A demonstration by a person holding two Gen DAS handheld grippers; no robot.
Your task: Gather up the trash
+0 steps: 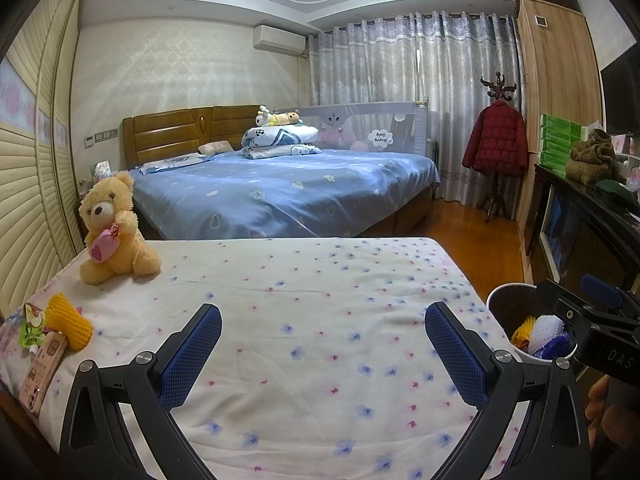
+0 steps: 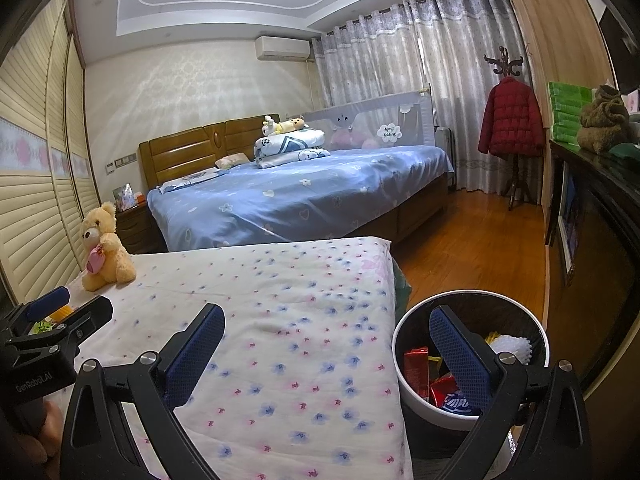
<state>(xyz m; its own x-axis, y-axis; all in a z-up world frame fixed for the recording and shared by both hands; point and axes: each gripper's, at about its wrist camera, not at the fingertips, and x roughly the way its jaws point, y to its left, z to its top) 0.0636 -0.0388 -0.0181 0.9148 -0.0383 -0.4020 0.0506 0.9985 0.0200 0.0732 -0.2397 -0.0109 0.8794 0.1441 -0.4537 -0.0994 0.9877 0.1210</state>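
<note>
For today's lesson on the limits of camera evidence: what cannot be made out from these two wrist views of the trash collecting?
- Trash bin contents: right wrist view, partly hidden by the right gripper finger.
- Bin in the left wrist view: its near side covered by the right gripper's body.
- Yellow foam net, green wrapper, carton: print too small and warped near the left wrist view's edge.
- Same pile in the right wrist view: mostly blocked by the left gripper.

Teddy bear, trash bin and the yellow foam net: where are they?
Teddy bear (image 1: 114,232), left wrist view, on its belly.
Trash bin (image 2: 404,380), right wrist view, on its white outer wall.
Yellow foam net (image 1: 68,320), left wrist view, on its middle.
</note>
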